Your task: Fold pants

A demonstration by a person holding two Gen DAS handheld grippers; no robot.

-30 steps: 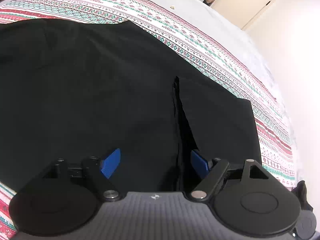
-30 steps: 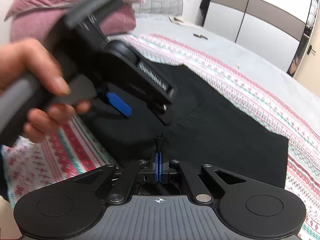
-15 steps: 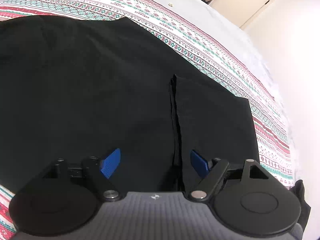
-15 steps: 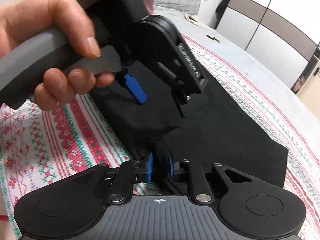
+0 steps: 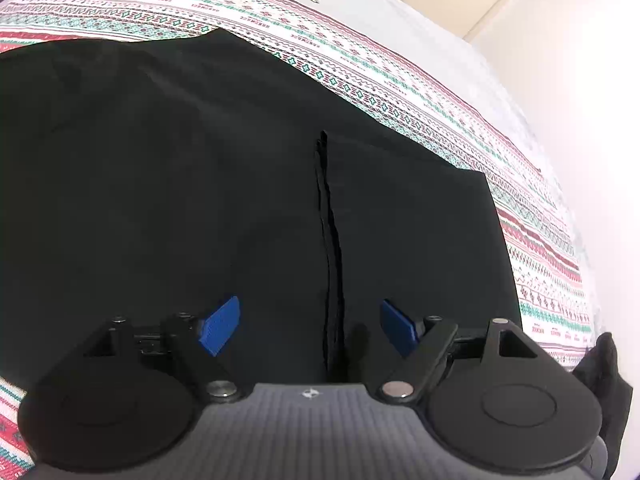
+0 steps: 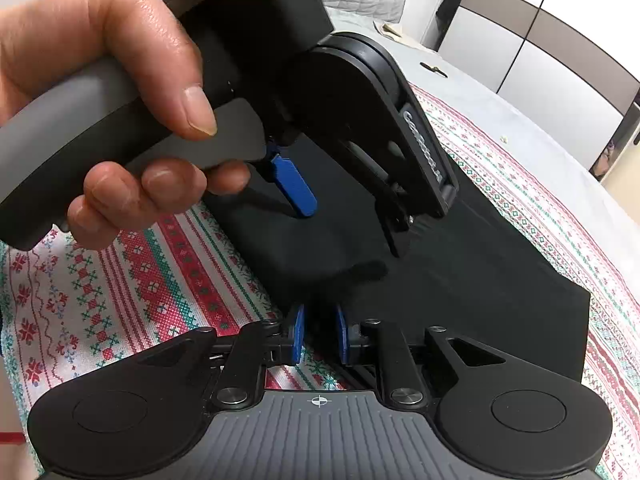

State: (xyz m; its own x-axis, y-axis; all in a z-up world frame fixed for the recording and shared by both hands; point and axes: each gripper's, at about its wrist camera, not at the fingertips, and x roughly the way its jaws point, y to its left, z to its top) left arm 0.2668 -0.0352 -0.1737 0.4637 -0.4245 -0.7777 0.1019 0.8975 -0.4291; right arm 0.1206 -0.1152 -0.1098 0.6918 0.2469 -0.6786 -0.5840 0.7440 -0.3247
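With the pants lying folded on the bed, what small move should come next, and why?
Probably close the left gripper on the layered edge of the pants: its jaws stand open astride it. The right gripper, jaws just opened slightly, has cloth between its pads but hardly pinches.

We saw the left gripper [image 5: 310, 326]: black round-lobed housing, ribbed grey plastic centre plate with a small white mark, silver pivot screws, blue flat finger pads [image 5: 220, 324]. The right gripper [image 6: 319, 338] matched, crosshair mark on its grey plate. The bare left hand [image 6: 108, 100] wrapped a grey handle, no sleeve showing.
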